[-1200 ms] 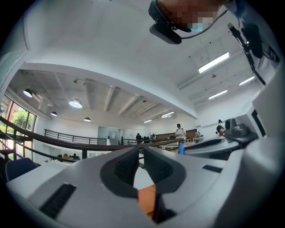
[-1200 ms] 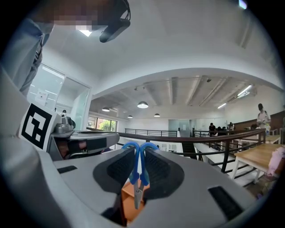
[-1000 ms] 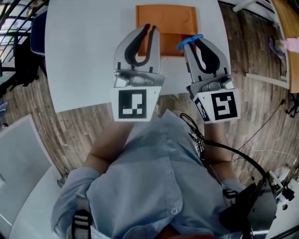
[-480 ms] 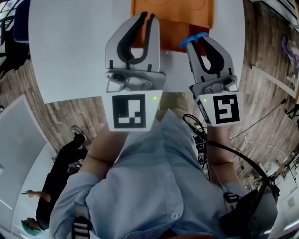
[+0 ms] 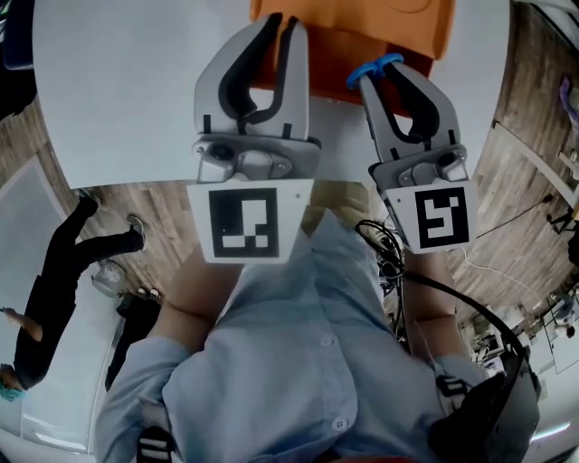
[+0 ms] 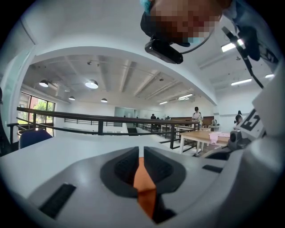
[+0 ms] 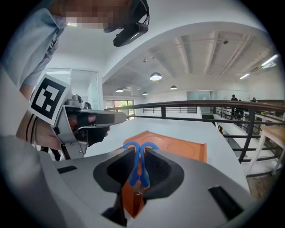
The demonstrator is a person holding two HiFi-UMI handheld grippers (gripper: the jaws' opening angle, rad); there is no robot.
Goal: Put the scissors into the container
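My right gripper (image 5: 384, 72) (image 7: 140, 156) is shut on the blue-handled scissors (image 5: 372, 70) (image 7: 138, 165); the handle loops stick out past the jaw tips and the blades are hidden between the jaws. It hangs at the near right edge of the orange container (image 5: 362, 27) (image 7: 171, 144), which lies on the white table (image 5: 136, 90). My left gripper (image 5: 281, 29) (image 6: 141, 153) is shut with nothing in it, its tips over the container's near left part.
The table's near edge (image 5: 118, 176) runs just under both grippers, with wood floor beyond. A person in black (image 5: 54, 280) stands at the left. Cables (image 5: 384, 253) hang by my right arm. White surfaces sit lower left.
Both grippers have moved forward over the table toward the orange container, the scissors still held in the right one. A person in black has come into view at the left.
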